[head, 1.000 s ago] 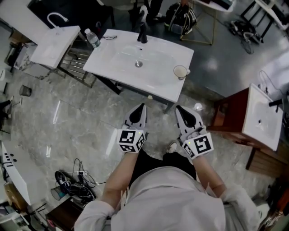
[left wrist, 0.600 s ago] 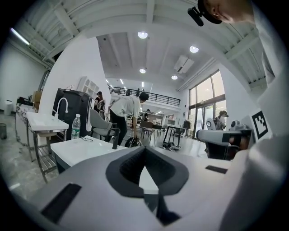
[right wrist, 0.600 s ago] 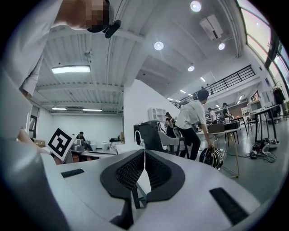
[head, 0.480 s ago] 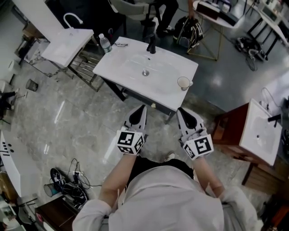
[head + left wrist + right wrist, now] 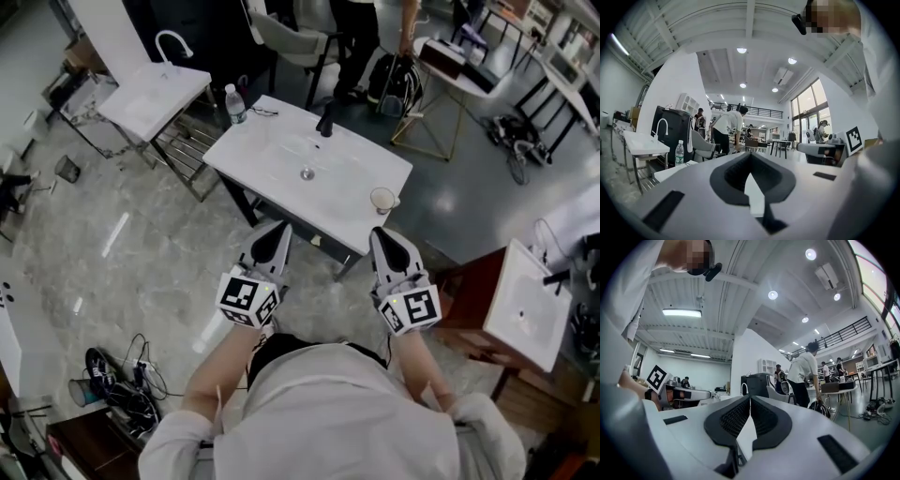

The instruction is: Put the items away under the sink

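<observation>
Now carries left gripper point(image 5: 279, 231) and right gripper point(image 5: 382, 240) higher than a second ago, each pressed together on nothing, just below the sink point(image 5: 272, 155) at frame centre. Leaves cup point(image 5: 382, 200) at its right edge and bottle point(image 5: 235, 103) at its upper-left corner untouched. Signals approach only, with nothing stowed yet.

A white shirt point(image 5: 347, 412) was worn; the white left claw point(image 5: 280, 228) and right claw point(image 5: 382, 236) were fitted with black-and-white marker cubes point(image 5: 247, 298).
</observation>
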